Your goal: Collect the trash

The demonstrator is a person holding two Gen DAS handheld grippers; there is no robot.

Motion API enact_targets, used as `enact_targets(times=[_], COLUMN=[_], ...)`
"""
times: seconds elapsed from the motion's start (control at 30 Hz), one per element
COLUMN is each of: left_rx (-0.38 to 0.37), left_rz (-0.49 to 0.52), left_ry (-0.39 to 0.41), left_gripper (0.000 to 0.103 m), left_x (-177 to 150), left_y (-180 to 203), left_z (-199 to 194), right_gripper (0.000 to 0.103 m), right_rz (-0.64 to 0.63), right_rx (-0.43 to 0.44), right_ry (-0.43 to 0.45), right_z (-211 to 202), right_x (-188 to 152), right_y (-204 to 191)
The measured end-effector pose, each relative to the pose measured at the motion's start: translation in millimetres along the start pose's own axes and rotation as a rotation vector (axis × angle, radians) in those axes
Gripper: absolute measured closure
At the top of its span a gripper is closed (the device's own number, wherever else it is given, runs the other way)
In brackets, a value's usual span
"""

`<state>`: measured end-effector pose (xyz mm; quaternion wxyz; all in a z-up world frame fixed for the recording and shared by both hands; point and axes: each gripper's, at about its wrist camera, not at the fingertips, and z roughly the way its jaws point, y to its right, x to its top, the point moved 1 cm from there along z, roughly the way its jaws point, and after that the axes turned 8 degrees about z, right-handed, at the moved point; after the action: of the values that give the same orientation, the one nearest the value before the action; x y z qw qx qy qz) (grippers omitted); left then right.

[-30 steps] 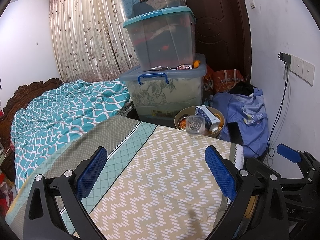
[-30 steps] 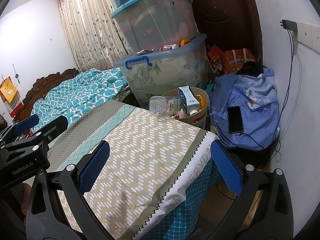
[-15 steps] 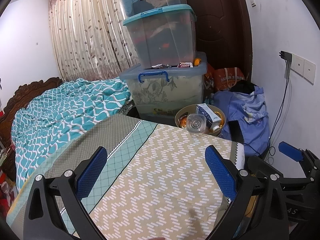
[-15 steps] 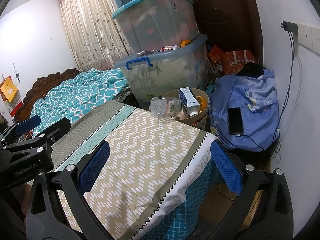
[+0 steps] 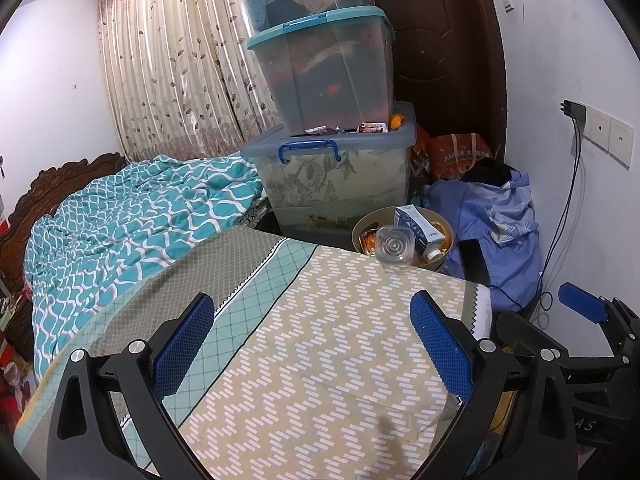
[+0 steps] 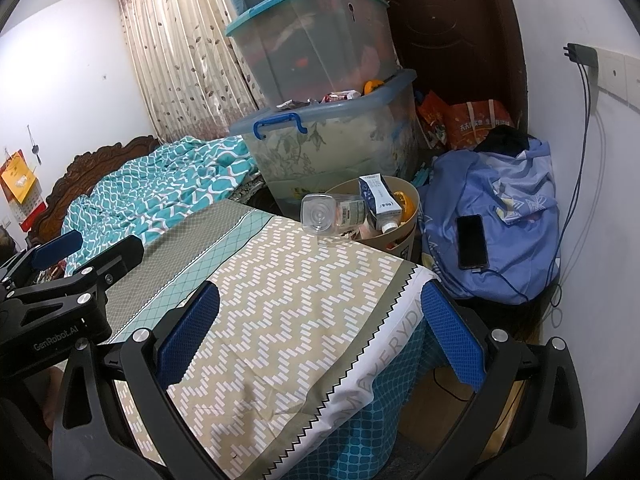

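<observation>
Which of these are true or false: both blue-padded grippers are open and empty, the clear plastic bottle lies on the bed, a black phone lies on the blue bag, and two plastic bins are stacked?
1. Both the left gripper and right gripper are open and hold nothing. True.
2. The clear plastic bottle lies on the bed. False: it rests on the rim of the round beige trash basket.
3. A black phone lies on the blue fabric bag. True.
4. Two clear plastic storage bins are stacked. False: three are.
</observation>
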<state>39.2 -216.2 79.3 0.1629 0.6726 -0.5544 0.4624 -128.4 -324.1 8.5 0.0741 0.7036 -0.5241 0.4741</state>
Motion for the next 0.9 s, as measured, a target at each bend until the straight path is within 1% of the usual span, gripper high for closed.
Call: enact_targets(times=[0.63,0.9], left_rx=[-0.003,-0.005], left_rz=[0.000,-0.002], left_ry=[-0.003,-0.010], left_gripper=[0.008,0.008], left_x=[2,-7], left_y=[1,-3], left_z=[1,-1], right_gripper=[0.003,0.003], right_rz=[0.000,0.000], right_rx=[0.000,0.000], right_ry=[-0.003,-0.003], right_z=[2,2], right_x=[-3,-3], right_y=[-1,-2])
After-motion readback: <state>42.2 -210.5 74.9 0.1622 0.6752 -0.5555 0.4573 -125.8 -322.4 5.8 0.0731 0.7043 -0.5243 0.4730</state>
